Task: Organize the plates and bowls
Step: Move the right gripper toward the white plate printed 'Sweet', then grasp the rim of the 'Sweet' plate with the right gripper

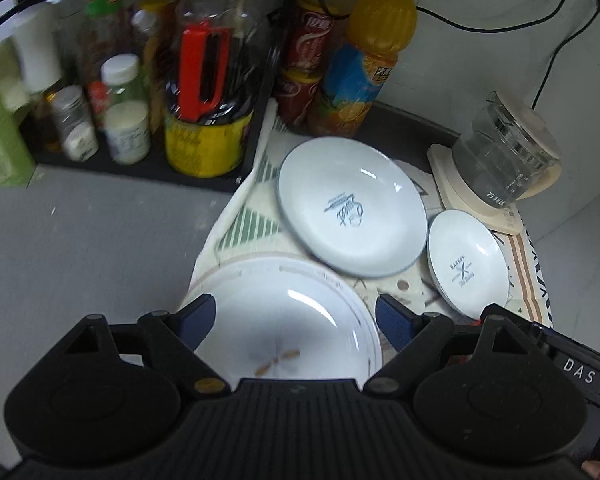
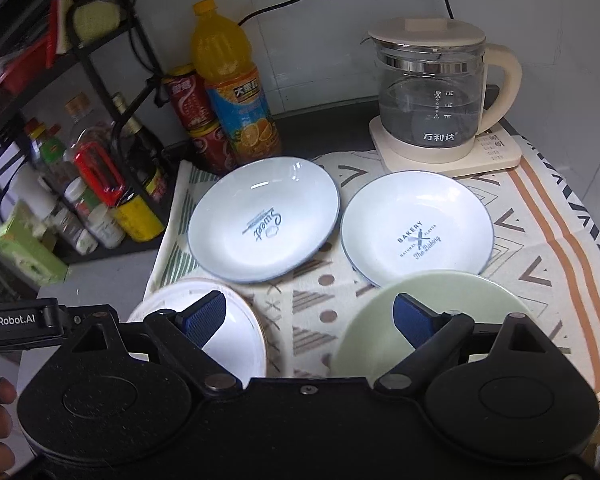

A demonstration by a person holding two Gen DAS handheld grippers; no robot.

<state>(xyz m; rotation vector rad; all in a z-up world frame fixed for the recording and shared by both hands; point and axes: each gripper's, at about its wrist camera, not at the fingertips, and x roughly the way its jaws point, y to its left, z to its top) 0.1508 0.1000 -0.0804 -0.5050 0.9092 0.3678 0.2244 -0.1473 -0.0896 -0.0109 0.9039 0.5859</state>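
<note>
White bowl [image 1: 284, 320] between spread jaws

Four dishes on the patterned cloth [image 2: 540, 216]: two blue-rimmed plates [image 2: 264, 220] [image 2: 416, 226], one gold-rimmed white plate [image 2: 240, 344], one green plate [image 2: 452, 292]. One glass kettle [image 2: 432, 92], one orange juice bottle [image 2: 232, 84], two red cans [image 2: 188, 98] [image 2: 210, 148].

Parts you cannot see well

The left gripper [image 1: 294, 320] body hides the near side of the white bowl [image 1: 292, 320]. The right gripper [image 2: 310, 316] body covers the near edge of the green plate [image 2: 460, 300]. The shelf bottles [image 1: 112, 80] look blurry, and their labels are too smeared to read.
</note>
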